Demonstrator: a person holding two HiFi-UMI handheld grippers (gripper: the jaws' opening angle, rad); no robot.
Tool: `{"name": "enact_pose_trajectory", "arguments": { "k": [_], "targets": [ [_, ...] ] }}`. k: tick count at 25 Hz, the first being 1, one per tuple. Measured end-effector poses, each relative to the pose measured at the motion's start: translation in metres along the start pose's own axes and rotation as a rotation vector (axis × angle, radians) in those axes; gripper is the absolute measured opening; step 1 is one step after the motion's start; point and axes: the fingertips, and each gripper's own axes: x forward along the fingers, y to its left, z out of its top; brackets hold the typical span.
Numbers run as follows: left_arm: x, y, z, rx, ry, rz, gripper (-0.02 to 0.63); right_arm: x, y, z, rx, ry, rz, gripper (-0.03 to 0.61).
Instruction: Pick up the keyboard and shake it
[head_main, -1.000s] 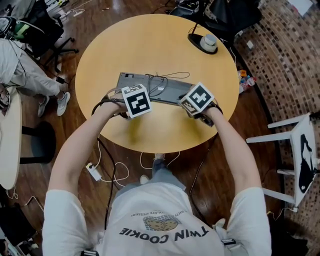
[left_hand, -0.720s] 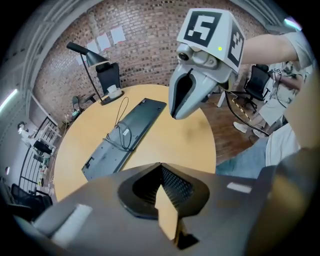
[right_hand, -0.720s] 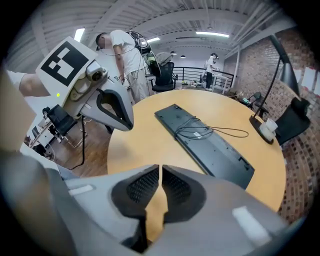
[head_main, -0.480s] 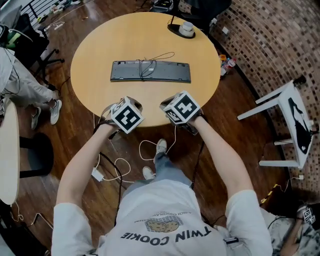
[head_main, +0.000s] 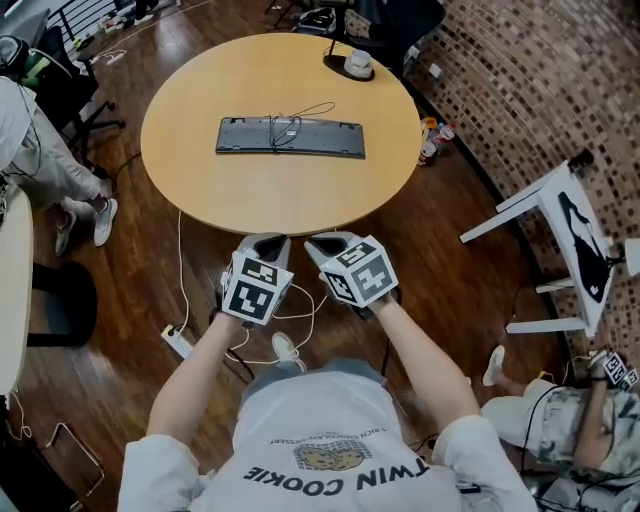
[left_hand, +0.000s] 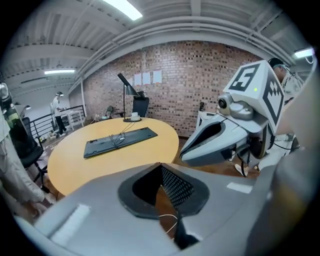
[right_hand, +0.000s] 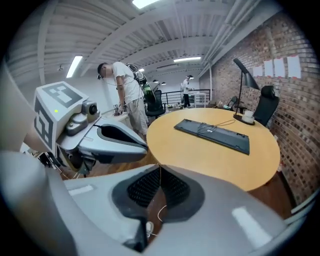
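A dark grey flat keyboard (head_main: 290, 137) lies on the round yellow wooden tabletop (head_main: 280, 195), well apart from the left gripper (head_main: 264, 243) and right gripper (head_main: 326, 245). Both hang side by side beyond the tabletop's near edge, jaws together and empty, the right pair having just closed.
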Motion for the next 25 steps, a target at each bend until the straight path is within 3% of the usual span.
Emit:
{"name": "enact_pose_trajectory", "arguments": {
  "k": [6,15,25],
  "targets": [
    [-0.035,-0.07,-0.007,-0.12,-0.108,0.087,0.008,-0.052,0.033,-0.038,0.1,-0.151,-0.026,0.003],
    [-0.077,-0.171,-0.029,-0.182,-0.181,0.194,0.008,-0.145,0.067,-0.098,0.086,-0.281,-0.088,0.002],
    [-0.106,-0.244,-0.045,-0.188,-0.209,0.168,0.008,-0.196,0.094,-0.14,0.101,-0.369,-0.161,0.002]
  ]
}}
